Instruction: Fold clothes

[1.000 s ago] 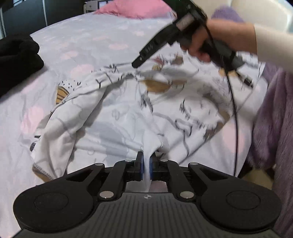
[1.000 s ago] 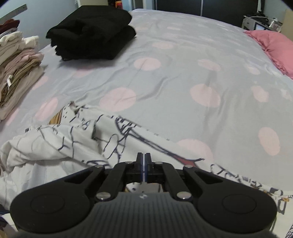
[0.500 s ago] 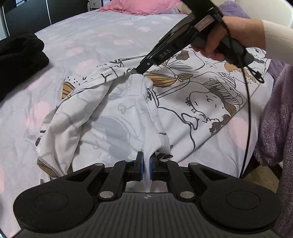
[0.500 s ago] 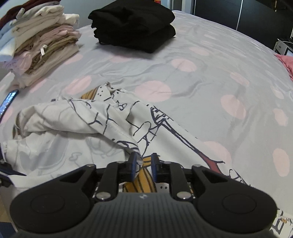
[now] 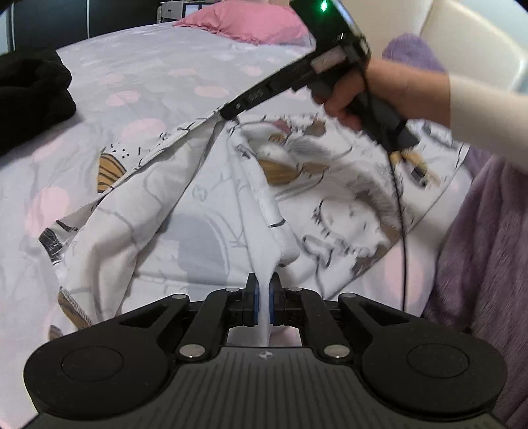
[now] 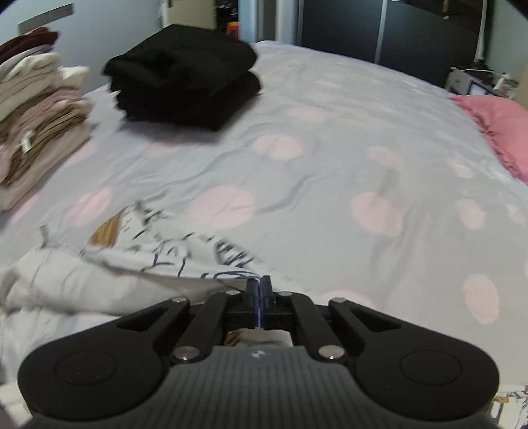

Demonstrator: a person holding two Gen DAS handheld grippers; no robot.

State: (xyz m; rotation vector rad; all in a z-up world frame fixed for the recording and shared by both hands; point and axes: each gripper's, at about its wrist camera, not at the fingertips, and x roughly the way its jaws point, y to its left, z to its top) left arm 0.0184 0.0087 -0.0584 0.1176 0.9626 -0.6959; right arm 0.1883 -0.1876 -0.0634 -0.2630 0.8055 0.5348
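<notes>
Left wrist view shows a white printed shirt lying rumpled on the bed, near its edge, cartoon figures in black and tan on its cloth. The left gripper pinches a bunched fold of the shirt between its blue pads, the cloth running up out of the jaws. Further off, the right gripper, held in a hand with a cream sleeve, pinches another edge of the shirt and holds it lifted off the bed. In the right wrist view its jaws have just closed tight, a thin edge of cloth caught between the pads. The bedcover is grey with pale pink dots. A pile of folded black clothes lies on it well apart from the shirt, and a stack of folded cream and beige clothes stands beside that. A pink pillow lies at the far end, and a purple fleece is at the right.
</notes>
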